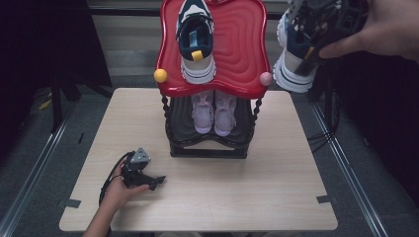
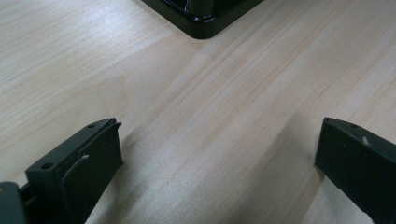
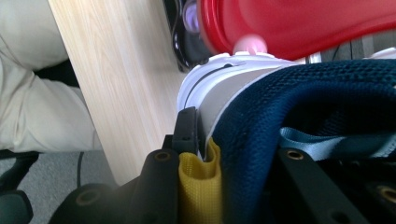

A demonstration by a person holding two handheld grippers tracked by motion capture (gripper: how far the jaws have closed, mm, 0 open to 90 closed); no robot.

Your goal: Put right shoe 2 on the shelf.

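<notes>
L gripper (image 1: 148, 181) rests on table (image 1: 257, 187) near front-left edge, jaws wide apart, nothing btwn them. Farther back, R gripper (image 1: 323, 29) is up in the air right of red top shelf (image 1: 237, 44), jaws clamped on heel of navy/white sneaker (image 1: 294, 64); matching sneaker (image 1: 196, 42) sits on that shelf, pink pair (image 1: 214, 112) on lower tier.

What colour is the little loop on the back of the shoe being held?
Yellow; the heel loop shows best in the right gripper view.

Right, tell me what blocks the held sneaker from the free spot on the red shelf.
Nothing visible does. The right gripper holds the sneaker in the air just past the red shelf's right edge. The shelf's right half is bare; the matching sneaker sits on the left half.
</notes>
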